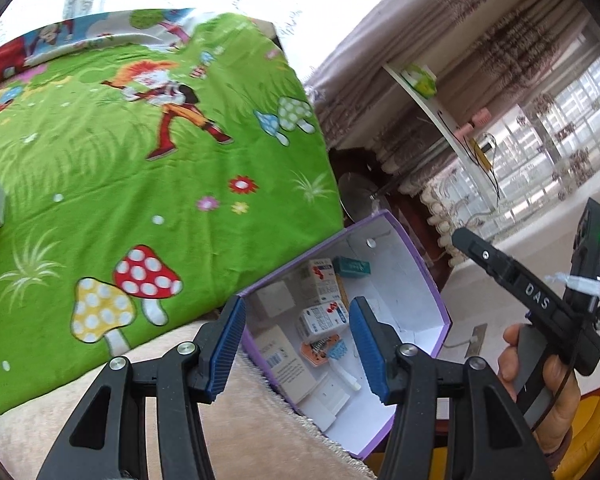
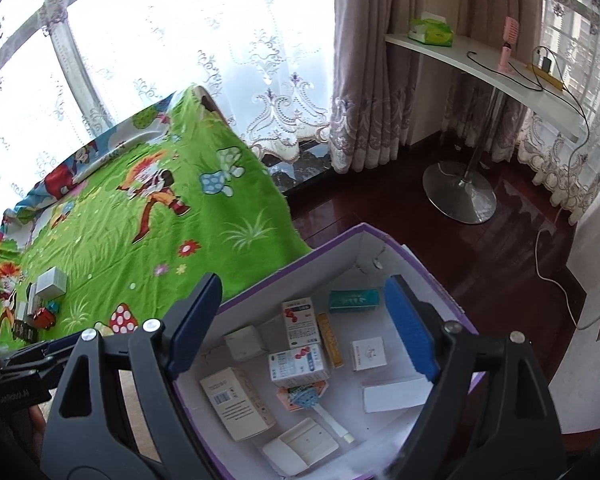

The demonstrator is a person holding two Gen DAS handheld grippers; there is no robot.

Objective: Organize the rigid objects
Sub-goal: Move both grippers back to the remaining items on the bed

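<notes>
Both grippers hang empty above the purple box [image 2: 428, 280]: left gripper [image 1: 298, 346] partly spread, right gripper [image 2: 306, 334] wide, with room between its blue pads [image 2: 412, 332]. Small cartons [image 2: 298, 364] lie on the floor of the box below. "DAS" reads on the right tool.

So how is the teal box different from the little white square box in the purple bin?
The teal box is long and blue-green; the little white square box is white and nearly square. The teal box lies by the far wall of the purple bin; the white one lies nearer, towards the right. Both are small cartons resting on the bin's white floor.
</notes>
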